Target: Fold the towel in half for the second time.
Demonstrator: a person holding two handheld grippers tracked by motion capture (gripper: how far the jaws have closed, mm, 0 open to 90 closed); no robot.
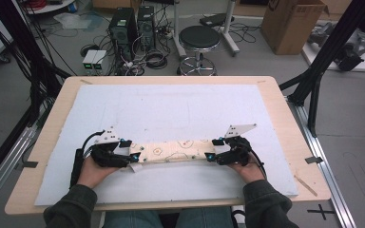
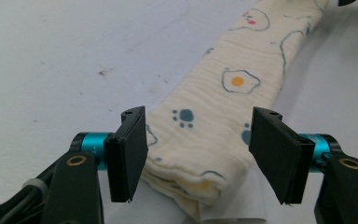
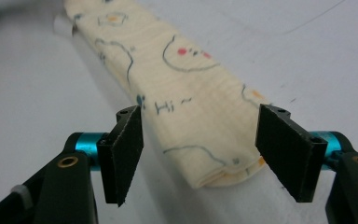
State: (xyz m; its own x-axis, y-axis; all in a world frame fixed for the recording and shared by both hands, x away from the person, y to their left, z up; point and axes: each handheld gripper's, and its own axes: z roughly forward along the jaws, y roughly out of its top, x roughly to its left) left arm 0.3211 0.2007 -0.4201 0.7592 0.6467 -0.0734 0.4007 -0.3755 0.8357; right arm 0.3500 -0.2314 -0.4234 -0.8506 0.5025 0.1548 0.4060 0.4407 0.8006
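Note:
A cream cloth (image 1: 171,151) printed with fried eggs and paw marks lies folded into a long narrow strip across the near middle of the white mat. My left gripper (image 1: 126,153) is at its left end, open, its jaws standing on either side of the cloth's folded end (image 2: 200,154) without pressing it. A white label pokes out under that end. My right gripper (image 1: 212,149) is at the strip's right end, also open, with the folded end (image 3: 205,140) lying between its spread jaws.
The white mat (image 1: 171,114) covers most of the wooden table (image 1: 285,118). Beyond the table's far edge stand a black stool (image 1: 199,42), computer towers (image 1: 123,28) with tangled cables, and a cardboard box (image 1: 290,23). Black frame legs (image 1: 323,61) rise at the right.

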